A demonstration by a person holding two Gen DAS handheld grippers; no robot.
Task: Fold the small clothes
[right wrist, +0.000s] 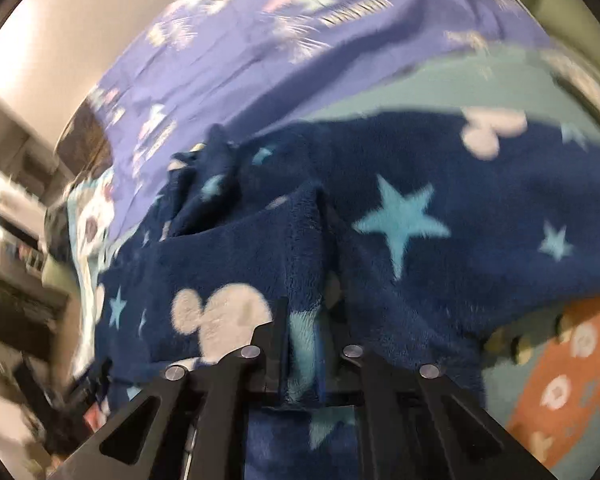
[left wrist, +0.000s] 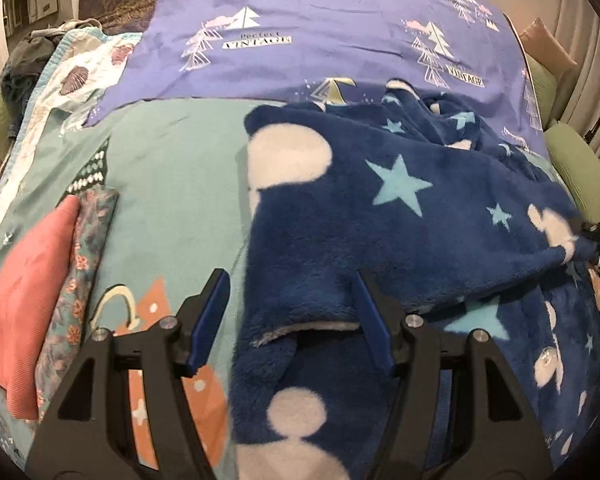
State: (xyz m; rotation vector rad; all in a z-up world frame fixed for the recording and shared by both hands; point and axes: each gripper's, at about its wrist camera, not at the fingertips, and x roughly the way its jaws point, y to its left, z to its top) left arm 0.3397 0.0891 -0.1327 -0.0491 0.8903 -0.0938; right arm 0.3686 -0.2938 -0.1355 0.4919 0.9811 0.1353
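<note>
Left wrist view: two small clothes are folded, and I am part way through the blue fleece one.

On the left of the bed (left wrist: 172, 168) I see a pink folded cloth (left wrist: 28, 280) and a flowery folded cloth (left wrist: 84, 264) lying side by side and touching, so I think those two are done. The blue fleece (left wrist: 380, 240) with stars is spread over the middle and right of the bed, still bumpy at the far end. My left gripper (left wrist: 292, 312) is spread wide over its near edge, pinching nothing. My right gripper (right wrist: 310, 320) is pressed together on a bunch of the fleece at its right edge. I think the fleece still needs folding over and smoothing flat.
</note>
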